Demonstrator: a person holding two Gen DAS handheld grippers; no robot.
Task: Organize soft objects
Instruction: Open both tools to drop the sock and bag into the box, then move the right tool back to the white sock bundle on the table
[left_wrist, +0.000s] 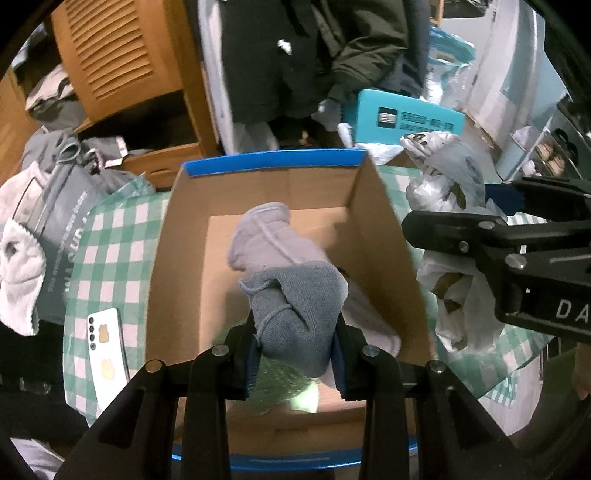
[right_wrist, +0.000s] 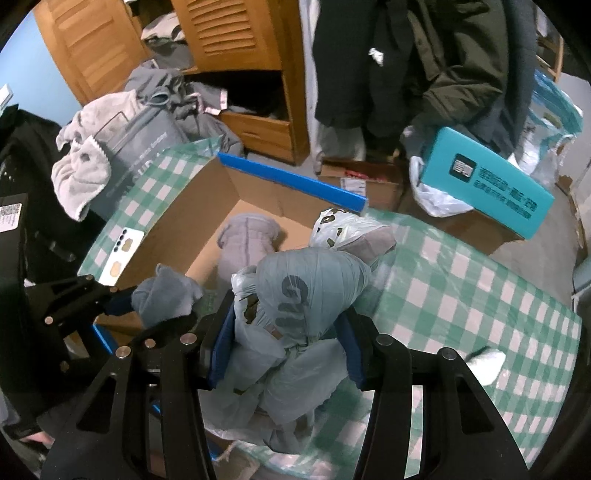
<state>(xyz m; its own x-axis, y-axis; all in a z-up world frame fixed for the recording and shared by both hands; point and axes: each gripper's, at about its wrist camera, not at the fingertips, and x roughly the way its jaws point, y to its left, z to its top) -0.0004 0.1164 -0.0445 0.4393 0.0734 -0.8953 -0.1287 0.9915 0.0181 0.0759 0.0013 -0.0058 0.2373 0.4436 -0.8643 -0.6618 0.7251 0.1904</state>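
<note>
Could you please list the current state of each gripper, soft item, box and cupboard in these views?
left gripper: shut on the grey-blue sock, over the box.
right gripper: shut on the plastic bag bundle.
cardboard box: open, blue-rimmed, on the checked cloth.
light grey cloth: lying inside the box.
phone: flat on the checked cloth, back up.
wooden cupboard: louvred door open.

a wooden wardrobe (right_wrist: 236, 44) with louvred doors stood open at the back, grey clothes spilling from its shelf. dark coats (right_wrist: 406, 62) hung beside it, against a pale blue wall (right_wrist: 40, 70). a green-and-white checked cloth (right_wrist: 461, 295) covered the table in dim, cool light.
</note>
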